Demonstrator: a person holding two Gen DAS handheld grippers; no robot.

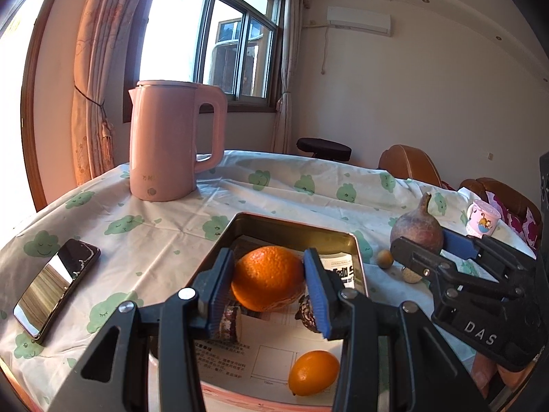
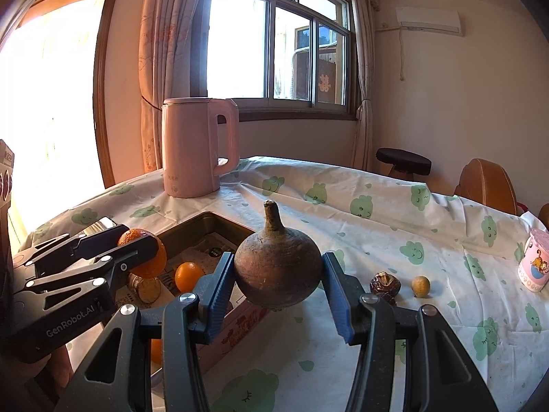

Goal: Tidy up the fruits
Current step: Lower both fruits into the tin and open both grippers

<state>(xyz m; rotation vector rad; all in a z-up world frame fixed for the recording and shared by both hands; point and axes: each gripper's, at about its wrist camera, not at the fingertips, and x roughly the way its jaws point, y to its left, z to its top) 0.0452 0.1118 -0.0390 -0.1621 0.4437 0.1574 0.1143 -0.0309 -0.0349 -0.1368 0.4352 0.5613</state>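
Left gripper (image 1: 269, 283) clamped on a large orange (image 1: 268, 277), blue pads pressed to both flanks, held above the metal tray (image 1: 295, 228) lined with printed paper. Lower in that tray, a small orange (image 1: 313, 372) near the front edge and two dark brown fruits (image 1: 230, 324) just beneath the held one. Far left on the bench (image 1: 164, 226), a pink kettle (image 1: 171, 144); near left, a phone (image 1: 55, 288) lying flat. At right, right gripper (image 1: 434, 243) closed around a brown pear-shaped fruit (image 1: 417, 226), with a small tan ball (image 1: 384, 258) beside it and a pink cup (image 1: 482, 221) farther right. Seen from the right wrist: right gripper (image 2: 278, 274) gripping the same brown pear-shaped fruit (image 2: 278, 271), stem upright, raised over the cloth right of the tray (image 2: 206, 221). Left gripper (image 2: 137, 245) at left, holding the large orange (image 2: 151, 264) over the tray. On the cloth right of the gripper, a wrinkled dark fruit (image 2: 385, 283), a tan ball (image 2: 420, 286), and the pink cup (image 2: 533, 261) at the far right edge.
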